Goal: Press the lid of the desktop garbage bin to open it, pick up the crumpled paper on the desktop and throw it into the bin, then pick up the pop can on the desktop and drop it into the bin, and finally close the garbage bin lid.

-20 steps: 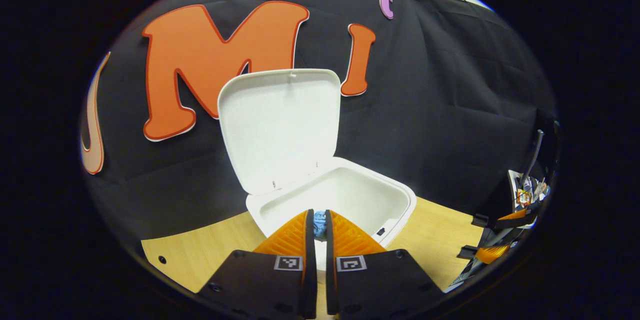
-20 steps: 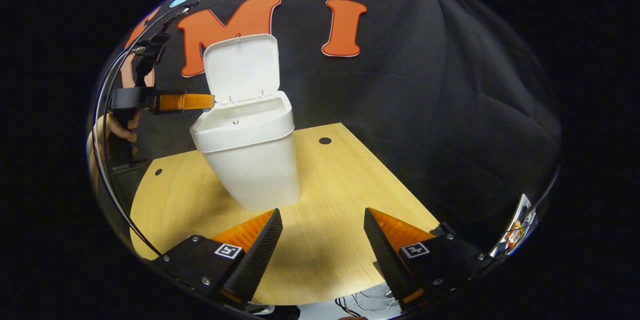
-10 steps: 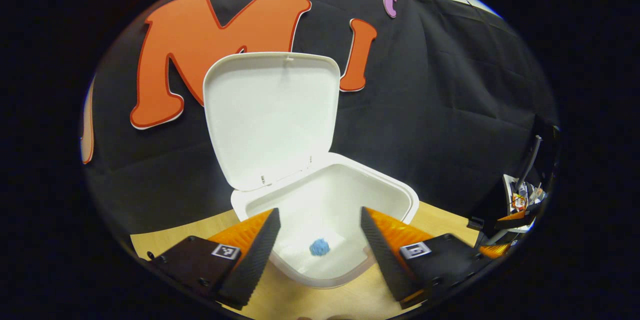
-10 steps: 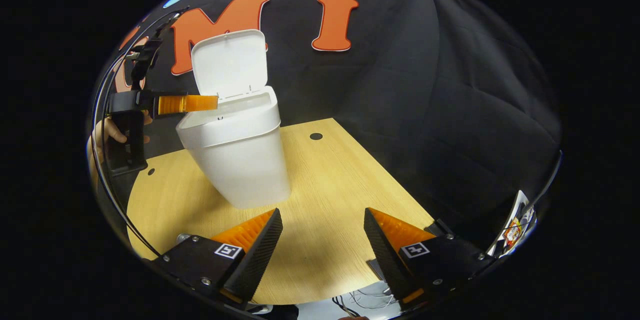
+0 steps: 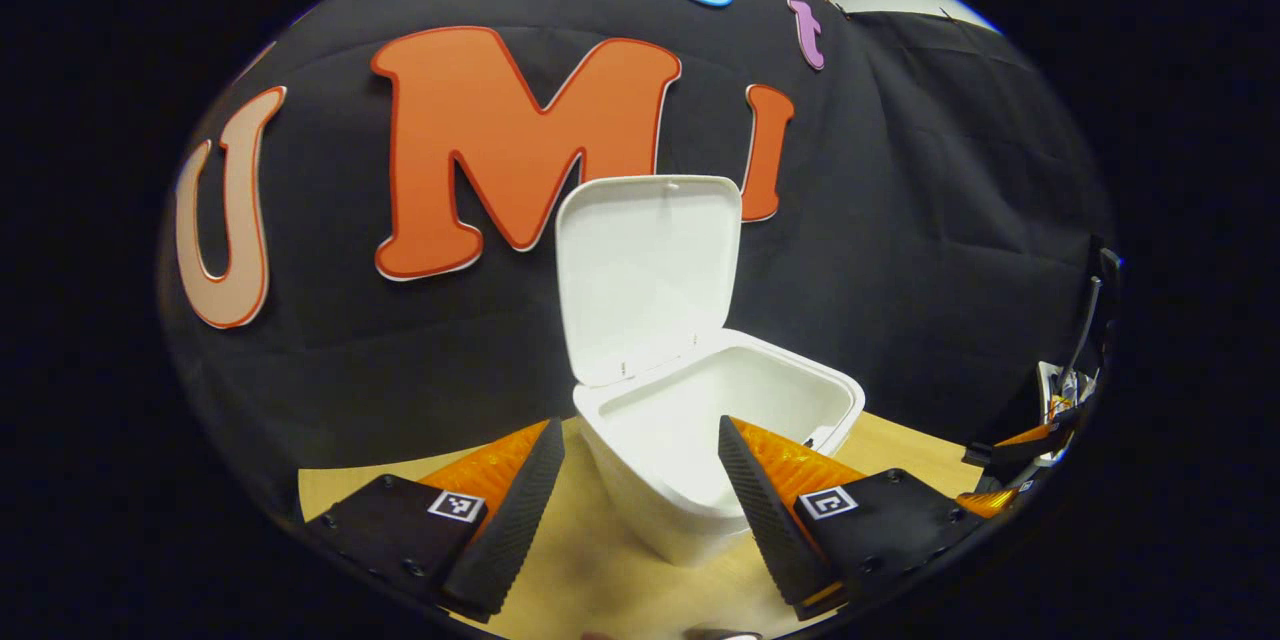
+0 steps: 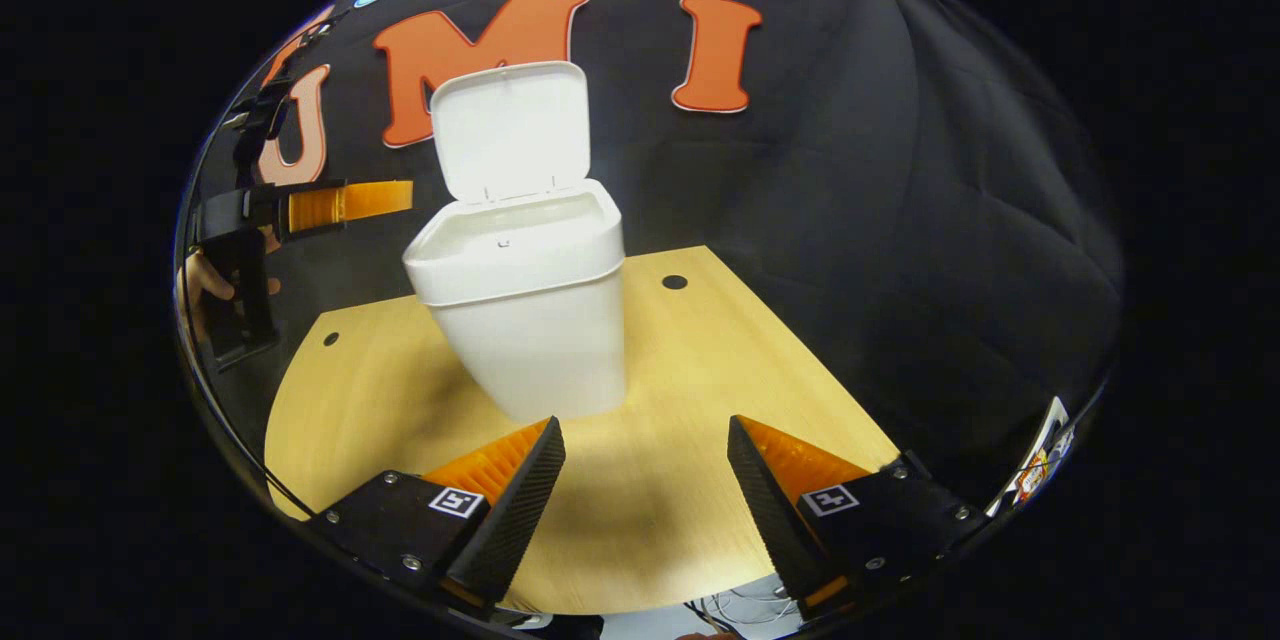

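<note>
The white bin (image 5: 690,480) stands on the wooden table (image 5: 590,575) with its lid (image 5: 648,275) raised upright against the wall. My left gripper (image 5: 640,480) is open and empty, a little short of the bin's near corner and about level with the rim. In the right gripper view the bin (image 6: 535,320) is at centre left, its lid (image 6: 508,130) up, and the left gripper (image 6: 400,200) hangs just left of the rim, held by a hand (image 6: 205,280). My right gripper (image 6: 645,480) is open and empty above the table (image 6: 700,370), in front of the bin.
The right gripper (image 5: 965,477) shows small at the far right edge of the left gripper view. The tabletop has two small round holes (image 6: 675,282) (image 6: 331,338). Black cloth closes off the back and right. Cables (image 6: 735,605) hang below the table's front edge.
The left gripper opened over the bin and a blue crumpled paper fell inside. It then drew back, away from the opening. The right gripper barely shifted.
</note>
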The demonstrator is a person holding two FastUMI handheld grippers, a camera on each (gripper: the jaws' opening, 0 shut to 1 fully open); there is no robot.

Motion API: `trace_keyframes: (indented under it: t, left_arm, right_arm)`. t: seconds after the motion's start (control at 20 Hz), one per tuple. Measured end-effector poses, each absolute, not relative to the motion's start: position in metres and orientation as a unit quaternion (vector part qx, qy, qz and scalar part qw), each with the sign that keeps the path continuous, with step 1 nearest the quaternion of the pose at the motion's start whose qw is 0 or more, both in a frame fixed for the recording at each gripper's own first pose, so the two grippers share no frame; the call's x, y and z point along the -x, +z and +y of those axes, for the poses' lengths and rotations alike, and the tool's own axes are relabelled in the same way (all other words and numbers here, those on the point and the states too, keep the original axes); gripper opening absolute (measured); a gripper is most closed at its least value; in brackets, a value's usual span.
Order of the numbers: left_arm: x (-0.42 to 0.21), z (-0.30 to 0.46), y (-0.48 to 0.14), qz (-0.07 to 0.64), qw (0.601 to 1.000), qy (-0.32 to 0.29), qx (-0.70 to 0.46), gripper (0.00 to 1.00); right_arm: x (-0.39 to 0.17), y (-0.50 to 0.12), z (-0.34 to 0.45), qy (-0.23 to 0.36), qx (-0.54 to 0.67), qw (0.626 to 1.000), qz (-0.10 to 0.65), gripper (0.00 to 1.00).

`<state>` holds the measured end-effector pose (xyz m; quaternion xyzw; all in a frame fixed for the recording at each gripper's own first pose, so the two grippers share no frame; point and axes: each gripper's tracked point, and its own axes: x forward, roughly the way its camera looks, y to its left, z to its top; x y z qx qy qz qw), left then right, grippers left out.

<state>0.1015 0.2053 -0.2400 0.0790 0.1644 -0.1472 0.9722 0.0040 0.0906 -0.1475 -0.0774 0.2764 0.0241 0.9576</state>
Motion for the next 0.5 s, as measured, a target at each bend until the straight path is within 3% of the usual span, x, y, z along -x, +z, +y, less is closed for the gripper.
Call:
trace_keyframes:
  t: [0.5]
  left_arm:
    - [-0.007,0.37,-0.212,0.14,0.987,-0.02,-0.081,0.98]
  right_arm:
    - [0.011,-0.176,0.222,0.153,0.116,0.94,0.28,1.0]
